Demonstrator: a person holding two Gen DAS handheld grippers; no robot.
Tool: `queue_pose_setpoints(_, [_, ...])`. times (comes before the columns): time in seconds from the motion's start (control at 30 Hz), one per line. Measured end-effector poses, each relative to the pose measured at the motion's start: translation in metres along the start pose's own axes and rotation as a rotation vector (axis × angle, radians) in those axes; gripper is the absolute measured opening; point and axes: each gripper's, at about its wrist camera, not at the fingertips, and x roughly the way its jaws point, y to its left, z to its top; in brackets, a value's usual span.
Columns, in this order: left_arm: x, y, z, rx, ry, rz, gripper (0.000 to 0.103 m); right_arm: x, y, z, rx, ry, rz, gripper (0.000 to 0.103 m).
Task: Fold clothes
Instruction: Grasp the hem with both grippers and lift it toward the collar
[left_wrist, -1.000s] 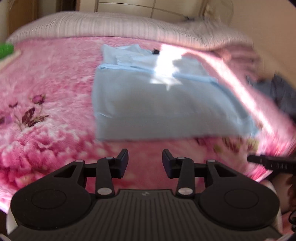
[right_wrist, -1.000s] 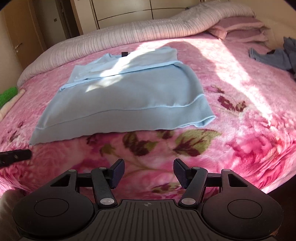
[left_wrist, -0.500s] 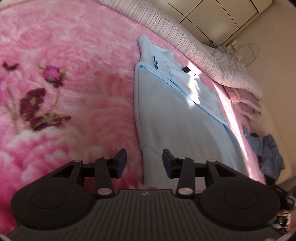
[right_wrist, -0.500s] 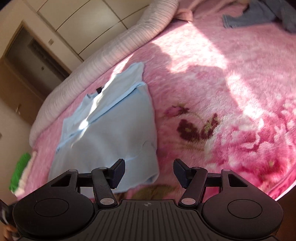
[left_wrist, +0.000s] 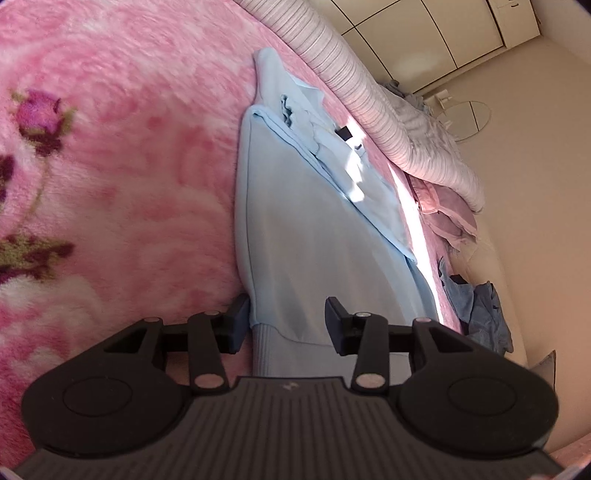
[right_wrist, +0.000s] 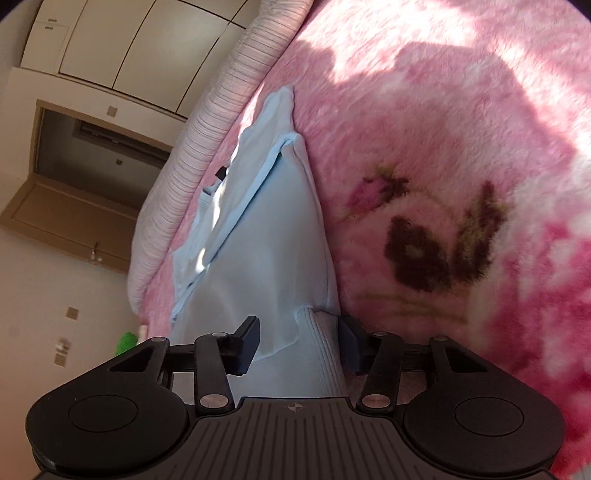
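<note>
A light blue sweater (left_wrist: 306, 236) lies flat on the pink floral blanket (left_wrist: 122, 192), partly folded, with its ribbed hem nearest me. In the left wrist view my left gripper (left_wrist: 286, 325) is open and straddles the hem's left corner. One pad rests beside the fabric's edge and the other stands over the cloth. The right wrist view shows the same sweater (right_wrist: 266, 251). My right gripper (right_wrist: 299, 343) straddles the hem's right corner. Its jaws are closing with the ribbed band between them, and the pads do not pinch it.
A striped rolled quilt (left_wrist: 373, 99) runs along the bed's far side, with pink pillows (left_wrist: 447, 218) beyond. A heap of dark blue clothes (left_wrist: 480, 306) lies at the bed's far right. The right wrist view shows a wardrobe (right_wrist: 122, 48), a doorway (right_wrist: 85, 155) and something green (right_wrist: 127, 341).
Both grippers came down to the sweater's hem and rolled, so the bed looks tilted. Each now straddles a hem corner. The right jaws have narrowed.
</note>
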Motion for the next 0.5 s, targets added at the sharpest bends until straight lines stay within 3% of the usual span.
queue_pose_setpoints(0.13, [0.0, -0.004, -0.01, 0.036, 0.032, -0.032, 0.035, -0.001, -0.005, 0.003, -0.007, 0.036, 0.022, 0.042])
queue_pose_setpoints(0.23, [0.006, 0.0, -0.004, -0.013, 0.036, -0.038, 0.03, -0.003, -0.01, 0.001, -0.014, 0.055, 0.033, 0.034])
queue_pose_setpoints(0.33, [0.016, 0.001, 0.002, -0.053, 0.05, -0.048, 0.029, -0.001, -0.014, 0.004, 0.01, 0.054, 0.044, 0.033])
queue_pose_setpoints(0.5, [0.023, 0.001, 0.004, -0.06, 0.065, -0.012, 0.009, 0.008, -0.012, 0.008, 0.003, 0.059, 0.042, 0.029])
